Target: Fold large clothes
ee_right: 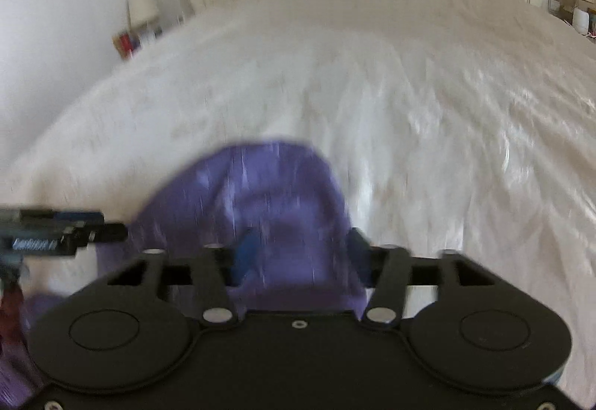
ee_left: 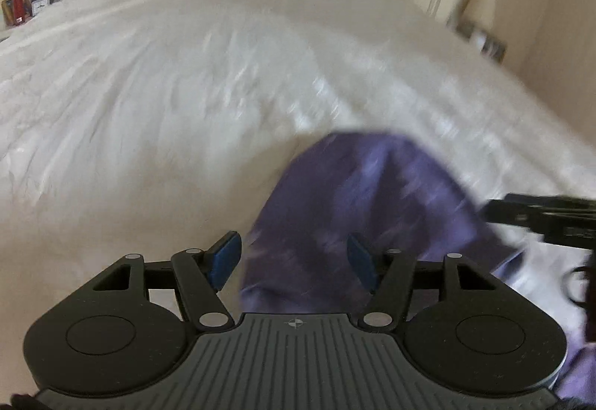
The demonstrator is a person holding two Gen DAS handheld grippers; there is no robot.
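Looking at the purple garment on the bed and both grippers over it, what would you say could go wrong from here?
1. Both views are motion-blurred, so either hand-held gripper might close on the wrong fold of the purple garment.
2. The left hand-held gripper and right hand-held gripper stand open close together and may collide.
3. A low grasp could pinch the white bedspread too.

Left gripper [ee_left: 294, 261] points forward and downward, its blue pads [ee_left: 225, 259] spread apart, nothing pressed between them. Right gripper [ee_right: 301, 255] sits alongside on its right (blurred), angled down likewise, jaws parted, with no pad seen pressing on anything.
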